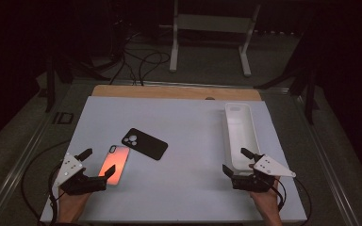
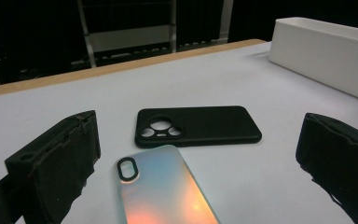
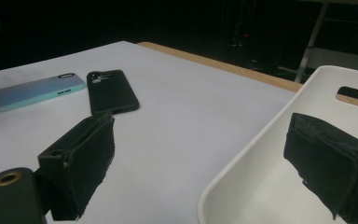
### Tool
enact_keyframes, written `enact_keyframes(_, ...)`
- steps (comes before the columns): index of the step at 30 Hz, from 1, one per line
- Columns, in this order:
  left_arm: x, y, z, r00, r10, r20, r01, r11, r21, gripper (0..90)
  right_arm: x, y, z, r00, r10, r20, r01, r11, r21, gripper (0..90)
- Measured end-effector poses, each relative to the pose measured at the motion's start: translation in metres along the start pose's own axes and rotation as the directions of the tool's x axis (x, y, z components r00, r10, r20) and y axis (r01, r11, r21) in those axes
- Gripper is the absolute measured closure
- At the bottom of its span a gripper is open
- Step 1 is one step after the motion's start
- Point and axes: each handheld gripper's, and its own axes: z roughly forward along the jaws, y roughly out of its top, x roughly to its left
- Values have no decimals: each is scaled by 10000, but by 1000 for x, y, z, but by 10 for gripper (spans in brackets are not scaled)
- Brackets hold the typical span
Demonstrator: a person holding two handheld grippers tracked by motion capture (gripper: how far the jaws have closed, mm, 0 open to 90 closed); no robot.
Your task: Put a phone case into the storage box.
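Between left gripper jaws, iridescent case

Ahead of my left gripper, jaws spread wide, the iridescent phone case lay flat with its near end between them; the black phone case lay just beyond it — both low obstacles. The middle of the white table was bare, free passage. My right gripper straddled the near wall of the white bin — one jaw inside, one outside.
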Motion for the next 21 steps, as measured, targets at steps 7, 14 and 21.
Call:
enact_keyframes(7, 2, 0, 0, 9999, -133, -107, 134, 9998, 140, 4, 1, 0, 1, 10000, -68, -6, 68, 10000, 71, 88)
enact_keyframes(14, 4, 3, 1, 9985, -357, -417, 381, 9975, 596, 4, -1, 0, 1, 10000, 4, 75, -5, 10000, 41, 88)
enact_keyframes(21, 3, 7, 8, 9938, -451, -1020, 583, 9897, 1304, 7, -2, -1, 2, 9999, 94, 95, -95, 9999, 49, 88)
